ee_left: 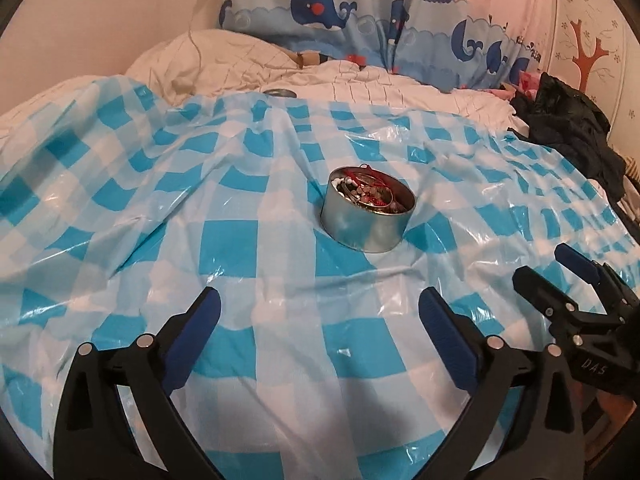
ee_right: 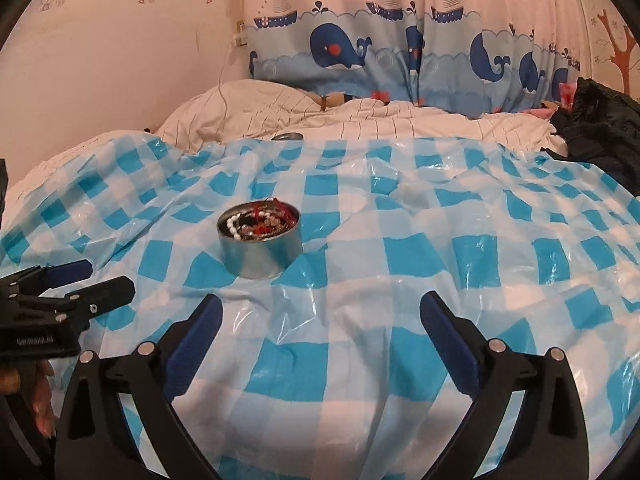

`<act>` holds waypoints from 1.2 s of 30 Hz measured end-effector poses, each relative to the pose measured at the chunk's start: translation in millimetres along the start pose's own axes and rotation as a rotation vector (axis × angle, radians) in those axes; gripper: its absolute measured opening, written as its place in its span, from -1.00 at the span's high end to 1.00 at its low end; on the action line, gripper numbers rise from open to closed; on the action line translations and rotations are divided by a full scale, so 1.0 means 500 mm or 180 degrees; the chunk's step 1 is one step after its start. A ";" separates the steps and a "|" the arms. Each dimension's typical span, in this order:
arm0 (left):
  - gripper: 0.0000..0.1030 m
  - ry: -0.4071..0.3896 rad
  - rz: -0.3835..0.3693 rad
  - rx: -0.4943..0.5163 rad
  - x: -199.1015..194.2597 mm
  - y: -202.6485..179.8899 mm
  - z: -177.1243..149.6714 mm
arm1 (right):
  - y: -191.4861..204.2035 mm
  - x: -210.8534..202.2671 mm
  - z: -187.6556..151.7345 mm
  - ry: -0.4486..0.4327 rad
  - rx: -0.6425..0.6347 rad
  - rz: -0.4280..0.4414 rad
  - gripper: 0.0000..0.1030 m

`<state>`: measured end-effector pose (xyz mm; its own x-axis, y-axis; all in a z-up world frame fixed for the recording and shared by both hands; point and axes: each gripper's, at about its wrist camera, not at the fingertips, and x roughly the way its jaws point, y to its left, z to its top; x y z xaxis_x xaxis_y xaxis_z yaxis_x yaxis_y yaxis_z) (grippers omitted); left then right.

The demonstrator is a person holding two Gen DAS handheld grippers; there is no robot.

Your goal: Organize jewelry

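The left hand-held gripper hovers low over the bed with its blue-padded fingers spread wide apart and nothing between them. The right hand-held gripper hangs in the same way just beside it, jaws apart and empty; each shows at the edge of the other's view, so the two sit close together, both pointed toward the middle of the bed. That stance reads as a neutral one, squared up to the work without gripping anything.

Ahead of both lies a blue-and-white checked plastic sheet, spread wrinkled over the white bedding, probably to give a cleaner, smoother surface and to keep small pieces from slipping into the folds. On it, a little beyond the fingertips, stands a round metal tin, upright and open. The jewelry is heaped inside it: a white bead strand, red cord and metal pieces tangled together, with a loop poking above the rim. No loose pieces show on the sheet.

At the sheet's far edge rests a round metal disc, possibly the tin's lid. With everything gathered in the tin, the scene fits either pieces waiting to be sorted or pieces already collected.
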<state>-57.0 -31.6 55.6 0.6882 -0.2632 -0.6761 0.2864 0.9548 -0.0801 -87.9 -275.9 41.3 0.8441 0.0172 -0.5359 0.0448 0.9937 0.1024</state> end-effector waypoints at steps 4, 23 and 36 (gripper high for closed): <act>-0.85 -0.0021 0.0110 0.0051 0.012 0.002 -0.009 | 0.007 0.021 -0.014 0.0047 -0.0012 -0.0046 -0.85; -0.85 0.0021 0.0276 -0.0030 0.063 0.011 0.004 | -0.006 0.087 -0.040 0.0361 0.0151 -0.0151 -0.85; -0.85 0.0230 0.0464 -0.0022 0.086 0.023 0.007 | -0.004 0.098 -0.050 0.0439 0.0112 -0.0200 -0.86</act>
<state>-21.8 -32.3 28.1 0.6723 -0.1113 -0.7319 0.1823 0.9831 0.0180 -60.0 -274.6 -6.1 0.7578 -0.0275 -0.6519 0.1159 0.9889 0.0930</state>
